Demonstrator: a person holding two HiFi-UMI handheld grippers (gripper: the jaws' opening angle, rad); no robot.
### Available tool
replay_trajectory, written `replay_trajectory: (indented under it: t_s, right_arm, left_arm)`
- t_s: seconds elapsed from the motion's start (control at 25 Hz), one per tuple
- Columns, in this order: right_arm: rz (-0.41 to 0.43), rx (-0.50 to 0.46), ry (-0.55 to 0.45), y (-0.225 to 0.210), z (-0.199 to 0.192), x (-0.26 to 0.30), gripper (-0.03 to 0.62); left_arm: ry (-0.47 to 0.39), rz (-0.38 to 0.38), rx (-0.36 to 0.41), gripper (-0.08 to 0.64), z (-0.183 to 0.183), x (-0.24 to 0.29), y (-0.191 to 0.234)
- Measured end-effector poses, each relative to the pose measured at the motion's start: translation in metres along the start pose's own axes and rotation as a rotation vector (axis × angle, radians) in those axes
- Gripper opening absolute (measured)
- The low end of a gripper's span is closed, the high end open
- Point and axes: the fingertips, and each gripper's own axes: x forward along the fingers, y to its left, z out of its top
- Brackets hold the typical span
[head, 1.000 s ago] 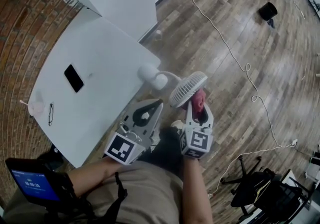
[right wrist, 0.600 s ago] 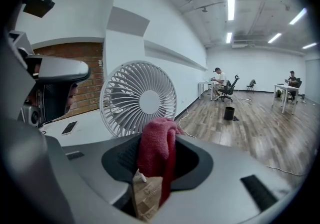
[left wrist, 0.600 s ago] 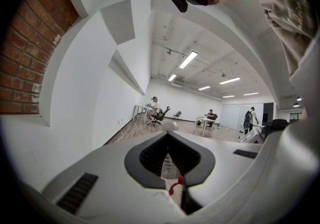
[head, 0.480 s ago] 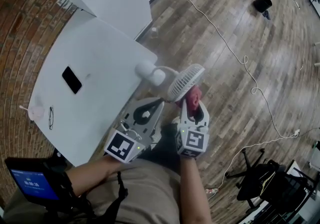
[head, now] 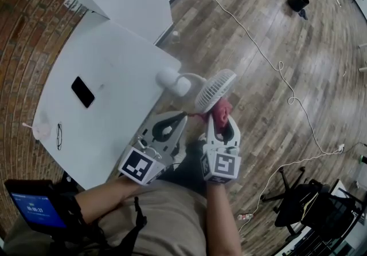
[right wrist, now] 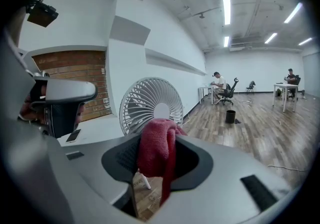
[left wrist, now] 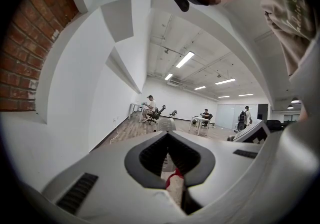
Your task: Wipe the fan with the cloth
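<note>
Red cloth (head: 222,113) sits bunched in the right gripper (head: 220,123) in the head view, lying against the lower rim of the fan (head: 215,90). The fan's round white base stands at the corner of the white table (head: 109,54), and its grille head leans out over the wooden floor (head: 269,94). The left gripper (head: 184,115) lies just beside the right one, its tips near the cloth and the fan's rim. A dark phone (head: 84,91) lies well apart on the table, and a pale cable (head: 252,43) trails across the floor. In the left gripper view the jaws are pressed together at their tips. A scrap of red shows in the gap behind them; whether it is nipped cannot be told. The fan's grille stands just past the tips. In the right gripper view the jaws pinch the cloth, which rises as a wad between them and hangs below. The fan's grille faces the camera directly behind the wad.
</note>
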Motion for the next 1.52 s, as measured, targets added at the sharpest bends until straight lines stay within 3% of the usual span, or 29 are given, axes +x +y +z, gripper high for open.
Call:
replay_trajectory:
  t_s: [0.12,0.36,0.52,0.72,1.0,1.32,1.52]
  right_arm:
    - [-0.01,-0.006,-0.016,0.005,0.009,-0.001,0.169]
    - [-0.017,0.03,-0.012,0.009,0.014,-0.009,0.169]
    - [0.011,0.045,-0.024,0.028,0.021,-0.009,0.169]
    - [0.005,0.077,-0.044,0.038,0.028,-0.014,0.169]
    - [-0.025,0.04,-0.097,0.035,0.039,-0.021,0.169]
    - [-0.024,0.169,-0.138,0.031,0.064,-0.026,0.169]
    - [-0.015,0.167,-0.148,0.032,0.073,-0.025,0.169]
  left_arm:
    - [-0.015,-0.015,-0.013,0.002,0.004,-0.001,0.004]
    - [-0.035,-0.059,0.034,0.002,0.012,0.004,-0.004]
    - [-0.008,-0.078,0.015,0.002,0.009,0.007,-0.001]
    - [-0.014,-0.112,0.103,0.002,0.009,0.013,-0.004]
    - [-0.029,-0.129,0.06,0.002,0.019,0.021,-0.011]
    - [-0.005,-0.113,0.073,0.002,0.015,0.026,-0.011]
    - [-0.016,-0.114,0.079,0.002,0.018,0.029,-0.009]
